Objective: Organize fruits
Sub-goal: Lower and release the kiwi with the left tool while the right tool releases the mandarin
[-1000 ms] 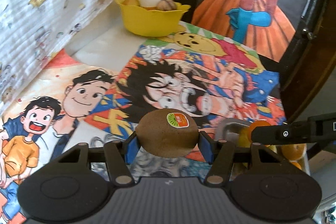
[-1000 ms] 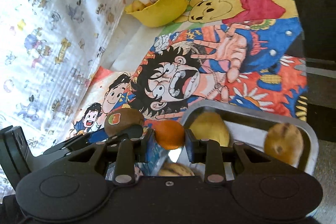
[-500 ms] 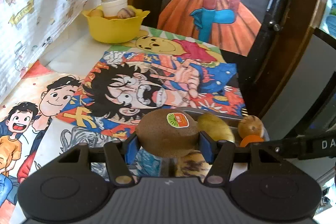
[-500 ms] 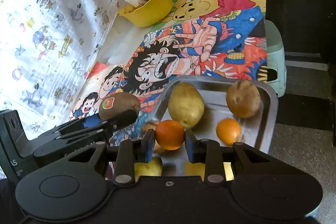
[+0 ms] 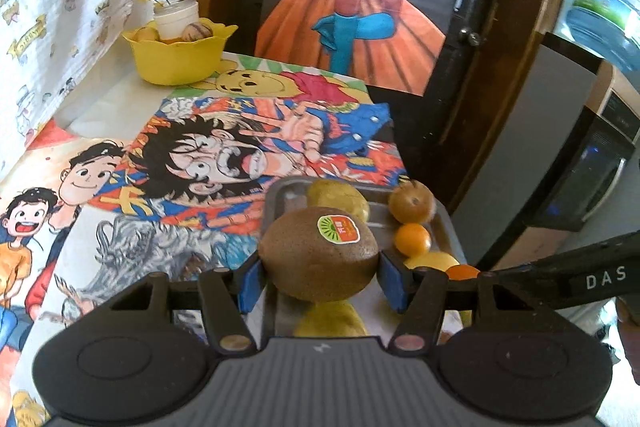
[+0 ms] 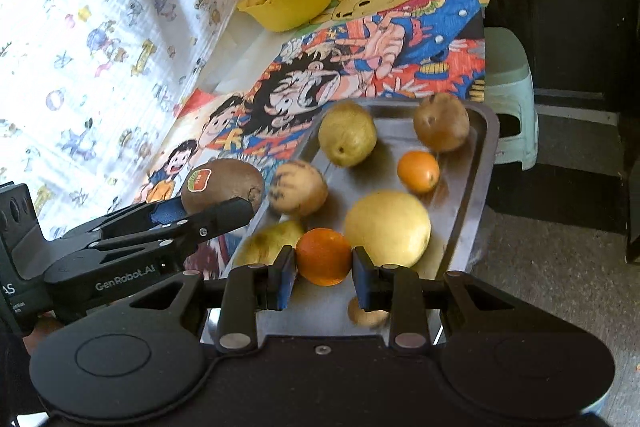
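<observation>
My left gripper [image 5: 318,277] is shut on a brown kiwi [image 5: 318,253] with a green and orange sticker, held above the near left edge of the metal tray [image 5: 276,203]. The kiwi also shows in the right wrist view [image 6: 222,185]. My right gripper [image 6: 324,275] is shut on a small orange [image 6: 323,256], held over the tray [image 6: 476,163]. In the tray lie a second small orange [image 6: 418,171], a large yellow fruit [image 6: 387,228], a green-yellow pear [image 6: 347,133], a brown fruit [image 6: 441,121] and other pale fruits [image 6: 298,187].
A yellow bowl [image 5: 176,57] with a jar and small fruits stands at the table's far left corner, by the cartoon-print curtain. Cartoon posters cover the table [image 5: 224,147]. A green stool [image 6: 510,95] stands beyond the table's right edge. A water dispenser [image 5: 600,147] stands right.
Both grippers have pulled back and to the right, each still holding its fruit. The tray has come fully into view beneath them.
</observation>
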